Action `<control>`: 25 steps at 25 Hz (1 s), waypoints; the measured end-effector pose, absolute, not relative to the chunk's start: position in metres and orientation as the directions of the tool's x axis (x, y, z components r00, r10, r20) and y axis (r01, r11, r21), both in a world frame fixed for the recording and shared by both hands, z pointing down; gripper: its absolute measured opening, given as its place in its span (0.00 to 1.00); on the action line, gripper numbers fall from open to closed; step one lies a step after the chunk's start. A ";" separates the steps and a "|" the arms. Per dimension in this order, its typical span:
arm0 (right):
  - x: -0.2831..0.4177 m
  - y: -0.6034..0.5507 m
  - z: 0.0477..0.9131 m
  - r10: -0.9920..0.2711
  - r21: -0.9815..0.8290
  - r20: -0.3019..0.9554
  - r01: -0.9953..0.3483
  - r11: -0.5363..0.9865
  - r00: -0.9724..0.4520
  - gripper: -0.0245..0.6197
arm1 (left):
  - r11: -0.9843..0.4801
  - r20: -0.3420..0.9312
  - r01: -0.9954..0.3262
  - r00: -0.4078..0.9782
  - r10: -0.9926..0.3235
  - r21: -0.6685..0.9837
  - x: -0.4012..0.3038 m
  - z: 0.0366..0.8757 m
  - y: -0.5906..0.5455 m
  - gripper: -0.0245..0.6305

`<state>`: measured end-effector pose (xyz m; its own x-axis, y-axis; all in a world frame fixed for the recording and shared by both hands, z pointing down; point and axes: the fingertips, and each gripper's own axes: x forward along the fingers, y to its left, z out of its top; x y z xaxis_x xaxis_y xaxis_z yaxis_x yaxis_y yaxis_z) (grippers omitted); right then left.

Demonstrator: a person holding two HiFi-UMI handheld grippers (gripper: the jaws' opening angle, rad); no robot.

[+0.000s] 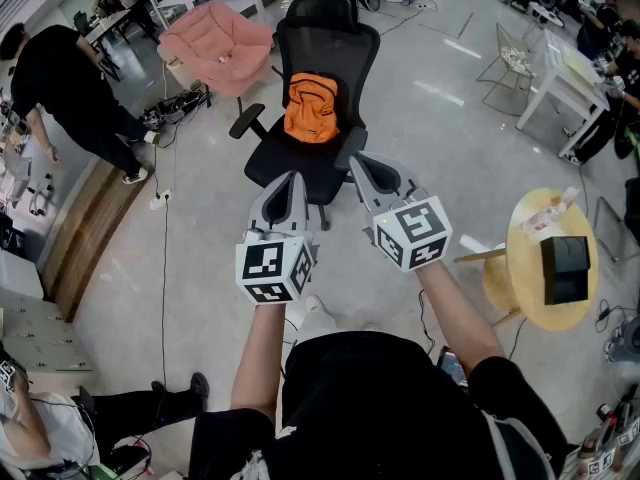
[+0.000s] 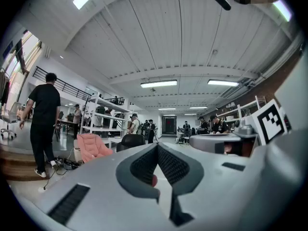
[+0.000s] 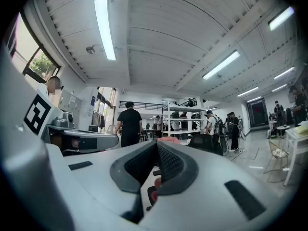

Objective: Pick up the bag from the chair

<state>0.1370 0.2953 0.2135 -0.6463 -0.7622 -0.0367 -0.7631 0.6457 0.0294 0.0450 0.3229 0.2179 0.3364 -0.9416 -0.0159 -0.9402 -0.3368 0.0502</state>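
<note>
An orange bag (image 1: 311, 108) sits on the seat of a black office chair (image 1: 325, 30), leaning on its backrest, in the head view. My left gripper (image 1: 292, 179) and right gripper (image 1: 360, 161) are held side by side just in front of the chair's seat edge, short of the bag. Both are shut with nothing between their jaws. In the left gripper view the shut left gripper (image 2: 157, 146) points up over the chair's top (image 2: 130, 139). The right gripper (image 3: 156, 144) does the same, and its own body hides the bag.
A pink chair (image 1: 218, 43) stands behind the black one at the left. A person in black (image 1: 60, 78) stands by a wooden step at far left. A round yellow table (image 1: 530, 268) with a black box is at my right, and a white table (image 1: 565, 73) lies beyond. Cables cross the floor.
</note>
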 end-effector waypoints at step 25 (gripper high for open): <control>0.122 0.242 0.227 -0.781 0.001 -0.023 -0.781 0.625 -0.624 0.03 | -0.364 -0.013 -0.928 0.364 -0.931 0.079 0.029 0.225 0.268 0.05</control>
